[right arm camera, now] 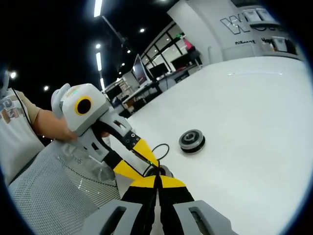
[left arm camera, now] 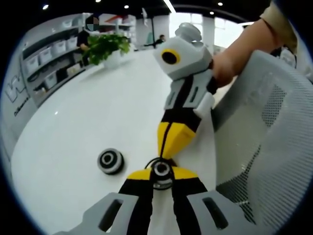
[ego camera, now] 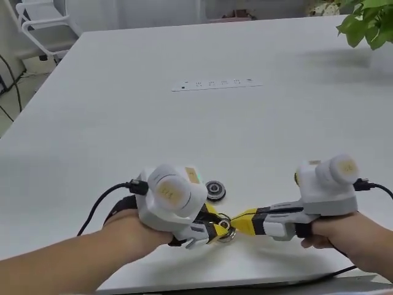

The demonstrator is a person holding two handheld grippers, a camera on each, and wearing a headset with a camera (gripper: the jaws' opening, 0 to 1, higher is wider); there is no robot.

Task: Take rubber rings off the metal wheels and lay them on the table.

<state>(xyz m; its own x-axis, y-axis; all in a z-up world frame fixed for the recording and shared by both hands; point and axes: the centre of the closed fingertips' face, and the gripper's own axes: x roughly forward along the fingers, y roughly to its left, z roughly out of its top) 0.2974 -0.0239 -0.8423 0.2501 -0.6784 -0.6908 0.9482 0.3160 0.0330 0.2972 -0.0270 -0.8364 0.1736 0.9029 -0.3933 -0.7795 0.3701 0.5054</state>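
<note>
Left tongs [left arm camera: 161, 175] narrow, clamped on a wheel [left arm camera: 161, 168]: metal hub, dark rim. My right tongs [right arm camera: 157, 180] meet it tip to tip, jaws pressed together on a thin black ring [right arm camera: 167, 149] looping off it. Second wheel [right arm camera: 191, 140] lies flat just beyond both tips. Wall lettering [right arm camera: 234, 22] begins with "W"; the rest is unreadable.

a leafy plant [ego camera: 368, 21], a socket strip [ego camera: 216, 83] and a white chair [ego camera: 43, 23].

Head view: bright, even illumination; white counter [ego camera: 245, 135] close to washed out, shadows faint and soft. Both gripper views: heavy fisheye bending toward edges, ceiling lights [right arm camera: 98, 10] glaring, background slightly blurred.
</note>
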